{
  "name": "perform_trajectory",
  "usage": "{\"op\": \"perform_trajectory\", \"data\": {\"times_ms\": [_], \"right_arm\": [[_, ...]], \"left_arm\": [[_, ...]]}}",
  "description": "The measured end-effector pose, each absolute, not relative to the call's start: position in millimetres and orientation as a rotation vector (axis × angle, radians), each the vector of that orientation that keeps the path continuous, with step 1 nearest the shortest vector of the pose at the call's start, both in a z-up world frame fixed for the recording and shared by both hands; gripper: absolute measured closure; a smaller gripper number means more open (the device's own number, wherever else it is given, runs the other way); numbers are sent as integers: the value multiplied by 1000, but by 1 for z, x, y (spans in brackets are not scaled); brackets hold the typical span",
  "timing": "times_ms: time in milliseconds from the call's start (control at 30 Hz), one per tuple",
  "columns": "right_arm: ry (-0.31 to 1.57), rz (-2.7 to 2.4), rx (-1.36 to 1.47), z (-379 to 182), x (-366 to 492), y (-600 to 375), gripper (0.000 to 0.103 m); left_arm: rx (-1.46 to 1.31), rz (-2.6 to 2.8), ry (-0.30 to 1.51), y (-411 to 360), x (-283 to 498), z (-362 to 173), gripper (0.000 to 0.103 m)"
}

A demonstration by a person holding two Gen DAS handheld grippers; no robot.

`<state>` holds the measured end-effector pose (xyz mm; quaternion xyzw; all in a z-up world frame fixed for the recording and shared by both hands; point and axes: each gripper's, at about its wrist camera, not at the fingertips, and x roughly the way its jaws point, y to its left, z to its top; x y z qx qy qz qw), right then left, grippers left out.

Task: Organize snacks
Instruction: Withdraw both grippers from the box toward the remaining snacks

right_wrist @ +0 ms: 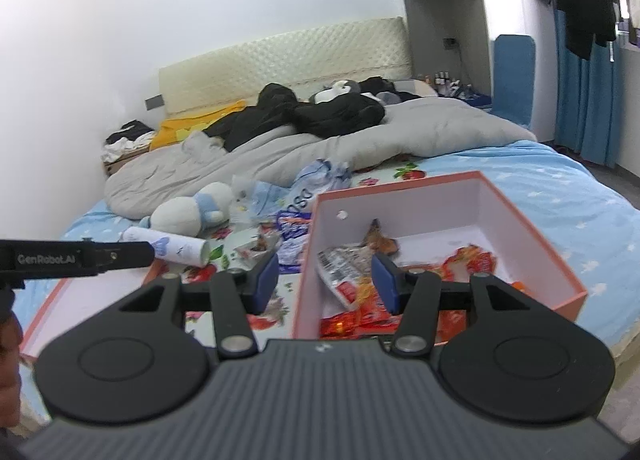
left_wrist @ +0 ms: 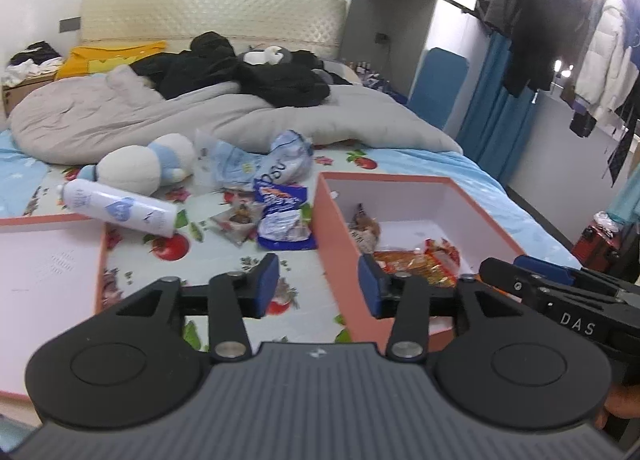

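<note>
A pink box (left_wrist: pixel 344 244) (right_wrist: pixel 532 227) with a white inside stands open on the bed. It holds red-orange snack packets (left_wrist: pixel 420 262) (right_wrist: pixel 356 316) and a brownish packet (left_wrist: pixel 366 230) (right_wrist: pixel 380 240). Blue snack bags (left_wrist: pixel 282 215) (right_wrist: pixel 294 236) and a clear packet (left_wrist: pixel 236 219) (right_wrist: pixel 256 244) lie on the sheet left of the box. My left gripper (left_wrist: pixel 318 286) is open and empty, straddling the box's left wall. My right gripper (right_wrist: pixel 324 282) is open and empty over the box's near left corner.
The box lid (left_wrist: pixel 44 288) (right_wrist: pixel 100 300) lies at the left. A white spray can (left_wrist: pixel 120 209) (right_wrist: pixel 176 246), a plush toy (left_wrist: pixel 144 163) (right_wrist: pixel 188 211) and crumpled plastic bags (left_wrist: pixel 256 161) lie behind the snacks. A grey duvet (left_wrist: pixel 200 115) and dark clothes fill the far bed.
</note>
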<state>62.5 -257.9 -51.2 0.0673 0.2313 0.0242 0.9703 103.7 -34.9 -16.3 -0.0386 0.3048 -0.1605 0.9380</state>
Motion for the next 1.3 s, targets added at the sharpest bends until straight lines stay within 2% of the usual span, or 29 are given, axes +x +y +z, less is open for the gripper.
{"op": "perform_trajectory", "data": {"times_ms": [67,100,667,800,1100,1300], "right_arm": [[469,71,129,-55,61,-249,49],[472,81,130,-57,60,-246,49],[506,162,10,-95,74,-184,49],[486,139,-6,-106,101,-167,49],[498,63,-49,-138,197,-135,49],[547,24,-106,-171,260,-126,49]], "left_arm": [[-76,-299,621,-28,98,-20,38],[-78,-293,620,-26,95,-23,37],[-165,-223,666,17,109,-67,36],[-142,-240,662,25,150,-67,36],[-73,-323,774,27,287,-74,36],[6,-362,874,9,374,-105,36]]}}
